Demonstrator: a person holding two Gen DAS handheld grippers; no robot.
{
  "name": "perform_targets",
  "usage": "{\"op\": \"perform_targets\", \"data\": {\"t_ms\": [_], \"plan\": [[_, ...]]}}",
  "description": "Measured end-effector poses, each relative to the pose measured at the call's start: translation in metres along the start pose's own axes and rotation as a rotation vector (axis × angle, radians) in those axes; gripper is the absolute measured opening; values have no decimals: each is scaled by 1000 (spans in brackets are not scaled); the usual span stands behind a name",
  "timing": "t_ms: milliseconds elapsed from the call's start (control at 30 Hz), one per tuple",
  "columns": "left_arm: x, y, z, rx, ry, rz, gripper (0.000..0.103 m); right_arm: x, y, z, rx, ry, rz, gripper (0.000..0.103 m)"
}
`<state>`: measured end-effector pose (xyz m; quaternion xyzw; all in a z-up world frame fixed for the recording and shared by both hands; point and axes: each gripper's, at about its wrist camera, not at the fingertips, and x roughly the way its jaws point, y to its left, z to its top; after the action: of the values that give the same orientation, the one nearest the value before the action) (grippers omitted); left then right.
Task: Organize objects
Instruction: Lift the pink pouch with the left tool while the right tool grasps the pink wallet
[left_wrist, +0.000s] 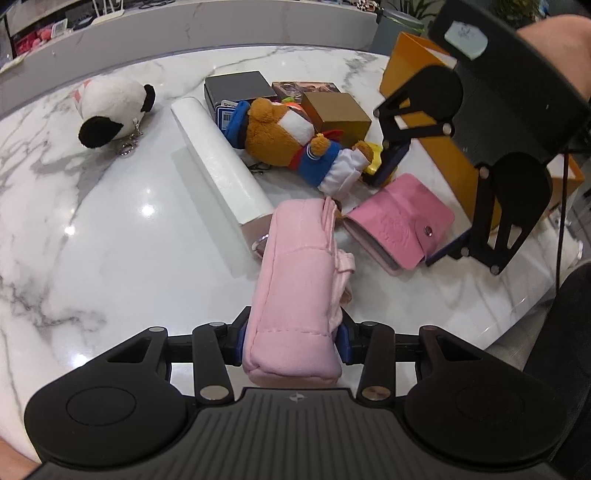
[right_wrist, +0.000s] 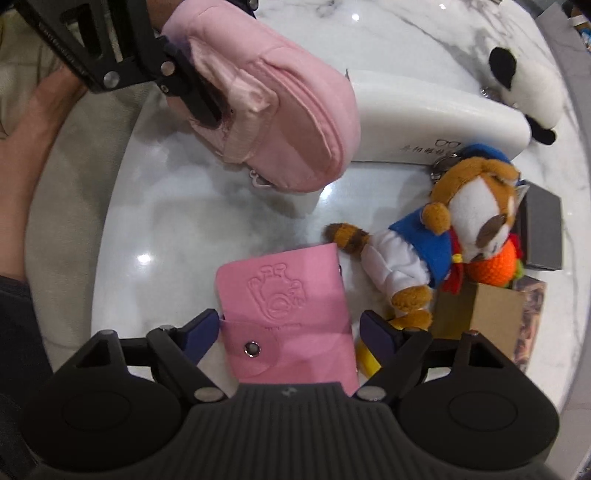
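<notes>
Left hand-held gripper (left_wrist: 291, 341) squeezes the pink pouch (left_wrist: 295, 280), lifted off the table (left_wrist: 110, 240) to move it. Right hand-held gripper (right_wrist: 290, 332) is wide around the pink wallet (right_wrist: 284, 295), prob. grabbing next.

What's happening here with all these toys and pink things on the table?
A person is tidying a cluttered marble table with a grabbing tool in each hand. The left tool is clamped on a pink pouch, lifted off the table. The right tool is open around a pink wallet lying flat. A stuffed raccoon, boxes and a white case lie nearby.
</notes>
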<state>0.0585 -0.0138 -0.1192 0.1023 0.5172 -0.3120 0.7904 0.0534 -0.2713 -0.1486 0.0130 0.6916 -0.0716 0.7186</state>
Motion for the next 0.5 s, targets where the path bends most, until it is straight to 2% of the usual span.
{"op": "perform_targets", "data": {"t_ms": [100, 233, 400, 500], "plan": [[1, 3, 0, -9, -3, -18, 49, 7, -6, 0, 3, 25, 23, 83], [2, 3, 0, 5, 0, -48, 47, 13, -8, 1, -16, 39, 10, 85], [2, -1, -1, 27, 15, -81, 45, 13, -19, 0, 44, 22, 19, 86], [1, -4, -1, 65, 26, -107, 43, 14, -28, 0, 149, 15, 55, 87]]}}
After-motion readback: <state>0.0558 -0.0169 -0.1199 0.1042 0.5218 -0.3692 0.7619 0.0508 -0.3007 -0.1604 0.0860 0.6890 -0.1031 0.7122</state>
